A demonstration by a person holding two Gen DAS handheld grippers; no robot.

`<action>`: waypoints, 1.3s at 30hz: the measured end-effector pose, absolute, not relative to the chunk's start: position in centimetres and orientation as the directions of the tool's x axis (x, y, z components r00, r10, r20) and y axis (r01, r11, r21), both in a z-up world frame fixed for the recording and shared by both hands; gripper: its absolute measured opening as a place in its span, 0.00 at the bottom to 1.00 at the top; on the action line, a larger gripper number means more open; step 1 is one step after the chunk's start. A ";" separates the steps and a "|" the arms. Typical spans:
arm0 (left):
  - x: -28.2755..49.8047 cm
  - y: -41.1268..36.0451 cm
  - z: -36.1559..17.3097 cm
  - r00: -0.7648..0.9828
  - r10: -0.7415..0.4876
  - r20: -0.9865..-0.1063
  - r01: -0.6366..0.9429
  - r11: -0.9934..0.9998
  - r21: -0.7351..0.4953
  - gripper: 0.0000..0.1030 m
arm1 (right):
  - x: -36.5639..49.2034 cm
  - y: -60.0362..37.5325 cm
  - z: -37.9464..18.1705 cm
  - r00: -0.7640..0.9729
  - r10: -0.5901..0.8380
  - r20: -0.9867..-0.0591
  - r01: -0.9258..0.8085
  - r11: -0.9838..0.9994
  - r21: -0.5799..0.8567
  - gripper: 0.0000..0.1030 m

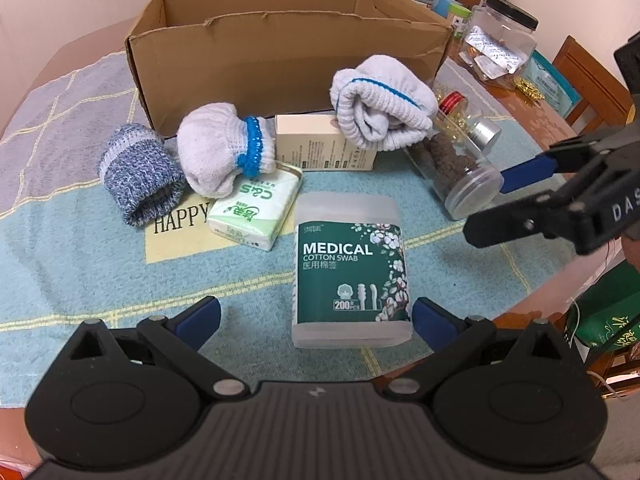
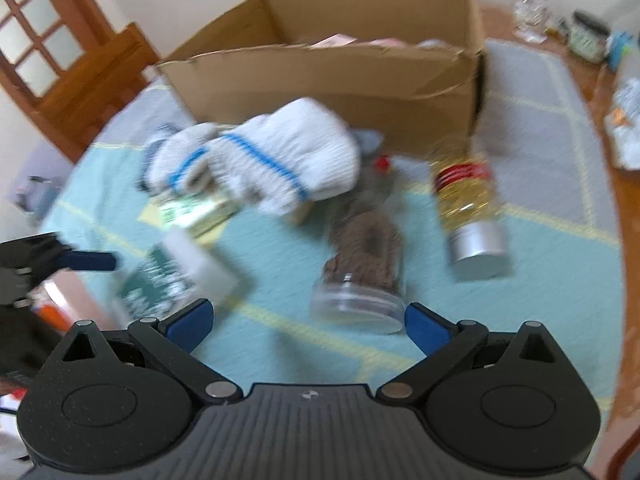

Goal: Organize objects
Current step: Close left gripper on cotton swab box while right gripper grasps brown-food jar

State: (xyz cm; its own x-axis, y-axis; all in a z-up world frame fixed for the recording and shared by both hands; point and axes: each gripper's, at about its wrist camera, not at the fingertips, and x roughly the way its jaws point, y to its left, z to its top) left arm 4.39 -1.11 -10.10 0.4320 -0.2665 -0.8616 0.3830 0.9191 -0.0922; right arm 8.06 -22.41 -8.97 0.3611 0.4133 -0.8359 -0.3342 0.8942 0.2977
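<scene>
A green-labelled cotton swab box (image 1: 352, 268) lies on the cloth right in front of my open, empty left gripper (image 1: 316, 316). Behind it are a green tissue pack (image 1: 256, 208), a beige box (image 1: 320, 144), a blue knit roll (image 1: 138, 172) and two white rolled socks (image 1: 224, 152) (image 1: 380, 100). A clear jar of brown pieces (image 1: 452, 168) lies on its side at right, next to my right gripper (image 1: 490, 206). In the blurred right wrist view my right gripper (image 2: 308, 318) is open, just before that jar (image 2: 360, 268). A gold-filled jar with a silver lid (image 2: 468, 208) lies beside it.
An open cardboard box (image 1: 280, 40) stands behind the pile, with some items inside (image 2: 340, 42). Jars and packets (image 1: 500, 40) crowd the table's right back. Wooden chairs (image 1: 592, 80) stand at right. A green bag (image 1: 608, 312) sits low right.
</scene>
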 end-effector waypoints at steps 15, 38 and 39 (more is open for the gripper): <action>5.7 -3.6 -10.8 0.452 -0.296 -0.842 0.389 0.914 -0.113 0.64 | 9.4 -24.2 -6.6 0.438 0.335 -0.834 -0.384 0.909 0.164 1.00; 5.6 -0.2 -10.8 0.472 -0.206 -0.857 0.255 0.963 -0.091 0.64 | 14.9 -20.2 -8.1 0.294 0.411 -0.863 -0.707 0.701 0.093 1.00; 5.6 -0.2 -10.8 0.471 -0.206 -0.858 0.257 0.962 -0.090 0.64 | 14.9 -20.1 -8.1 0.281 0.412 -0.867 -0.715 0.692 0.096 1.00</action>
